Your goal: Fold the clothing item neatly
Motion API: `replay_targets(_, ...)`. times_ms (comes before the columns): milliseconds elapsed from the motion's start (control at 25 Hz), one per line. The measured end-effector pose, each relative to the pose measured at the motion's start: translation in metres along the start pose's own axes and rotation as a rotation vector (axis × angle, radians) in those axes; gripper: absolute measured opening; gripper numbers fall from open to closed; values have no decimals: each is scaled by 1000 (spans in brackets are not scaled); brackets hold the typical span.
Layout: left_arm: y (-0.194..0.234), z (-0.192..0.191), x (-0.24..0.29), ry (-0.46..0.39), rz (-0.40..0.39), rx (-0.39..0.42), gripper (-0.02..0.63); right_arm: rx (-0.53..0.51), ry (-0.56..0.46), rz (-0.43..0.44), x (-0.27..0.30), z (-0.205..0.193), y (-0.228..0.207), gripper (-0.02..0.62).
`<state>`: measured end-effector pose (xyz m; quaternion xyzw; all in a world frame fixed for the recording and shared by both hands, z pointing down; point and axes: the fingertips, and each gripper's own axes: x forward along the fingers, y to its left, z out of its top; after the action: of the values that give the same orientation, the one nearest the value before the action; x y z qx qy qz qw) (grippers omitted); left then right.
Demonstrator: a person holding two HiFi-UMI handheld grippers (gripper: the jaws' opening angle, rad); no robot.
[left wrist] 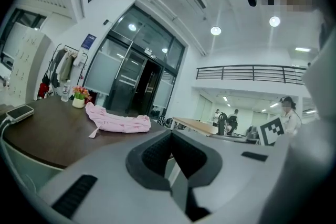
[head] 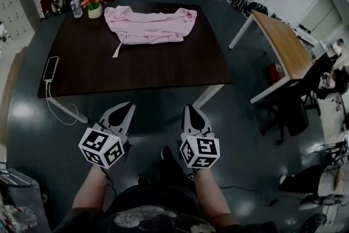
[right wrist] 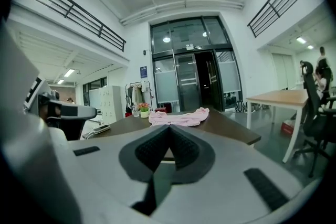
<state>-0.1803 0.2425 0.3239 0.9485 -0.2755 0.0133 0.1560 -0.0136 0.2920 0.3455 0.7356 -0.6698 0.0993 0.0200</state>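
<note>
Dark brown wooden tabletop [head: 136,71] carries a crumpled pink cloth garment [head: 150,24] near its far edge. Closed and empty, the left tool [head: 126,107] and right tool [head: 190,108] hang well short of it. It looks soft and limp, probably best pinched at the hem corners.

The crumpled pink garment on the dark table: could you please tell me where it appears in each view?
Head view: crumpled pink garment, top centre, on the far half of the dark brown table.
Left gripper view: garment left of centre, just below mid-height.
Right gripper view: garment centre, just below mid-height.
Shared landmark: small pale pot of orange flowers, left of the garment in all three.
</note>
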Motion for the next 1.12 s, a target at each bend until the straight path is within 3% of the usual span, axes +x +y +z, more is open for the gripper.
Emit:
replay_targets(400,-18,-20,-53,-4,6,-31,10,-50,25,26,-38,-16,41,-8)
replay_targets(800,-36,-55,-75,55,2,-59,9,-72,54,36,-59,-31,49,-8)
replay_targets(1120,-37,-59,-85,58,17,-53,9,-103,54,63,-64,-35,56,-8)
